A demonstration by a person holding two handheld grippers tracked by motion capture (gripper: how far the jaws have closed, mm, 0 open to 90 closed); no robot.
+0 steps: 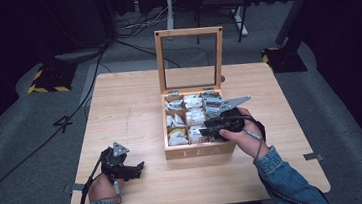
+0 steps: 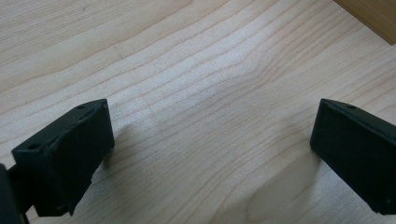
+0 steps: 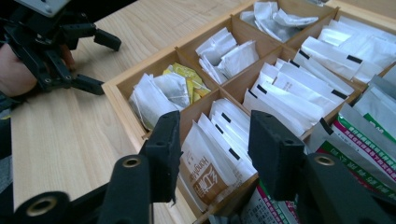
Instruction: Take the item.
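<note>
Tea box: centre-right on table, lid upright behind.
Sachets: in box compartments.
Left gripper: on table, left of box.
Right gripper: over box.

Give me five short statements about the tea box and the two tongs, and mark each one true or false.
1. The glass-paned lid of the light wooden tea box stands open. True.
2. The left black tongs are clamped on a tea sachet. False: they are open over the bare pale wooden table, holding nothing.
3. The right black tongs hover open above the white sachets with brown print in the box's near middle compartment. True.
4. The yellow tea sachets lie on the table beside the box. False: they sit in a compartment of the box.
5. The left tongs rest inside the box. False: they are on the table to the left of the box.
</note>
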